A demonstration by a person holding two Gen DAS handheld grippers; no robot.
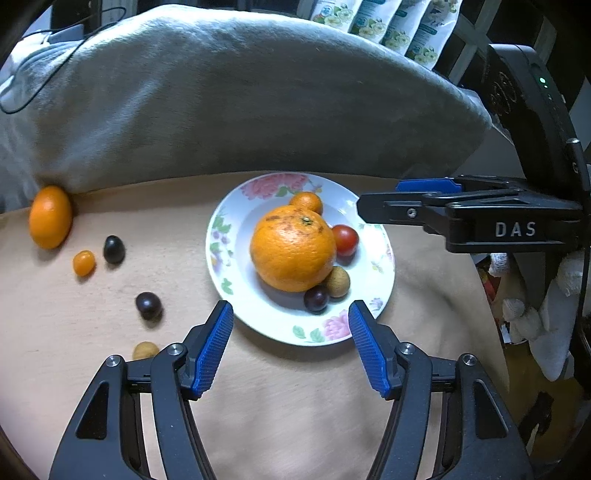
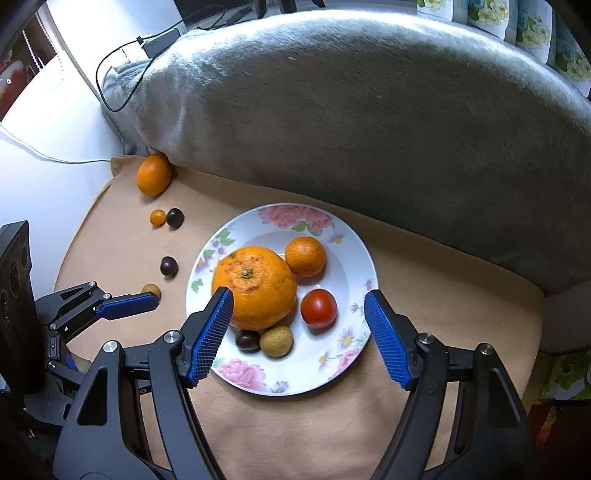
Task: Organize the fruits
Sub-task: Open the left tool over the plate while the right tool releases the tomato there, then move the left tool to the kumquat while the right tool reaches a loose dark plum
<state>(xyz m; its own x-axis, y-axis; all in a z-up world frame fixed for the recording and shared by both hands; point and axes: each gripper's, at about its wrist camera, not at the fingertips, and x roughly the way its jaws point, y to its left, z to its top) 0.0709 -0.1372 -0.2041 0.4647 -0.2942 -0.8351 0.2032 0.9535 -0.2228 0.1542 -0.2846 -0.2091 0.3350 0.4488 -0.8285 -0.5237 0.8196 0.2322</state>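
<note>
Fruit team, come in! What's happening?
Left gripper and right gripper open, empty. Plate holds five fruits. Five more loose on cloth. Nothing blocking.

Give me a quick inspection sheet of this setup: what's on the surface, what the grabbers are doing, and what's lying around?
Surface: tan cloth, bare in front of the plate.
Job's things: floral plate holds large orange, small orange, red tomato, one dark fruit, one brown fruit. Off the plate: mandarin against the grey cushion, tiny orange fruit, two dark fruits, one brown fruit.
Clutter: nothing seen.
Grippers: left gripper open, empty; right gripper open, empty, over the plate.
Cables: black cable behind the cushion.
Surroundings: flowered packets at the back.
</note>
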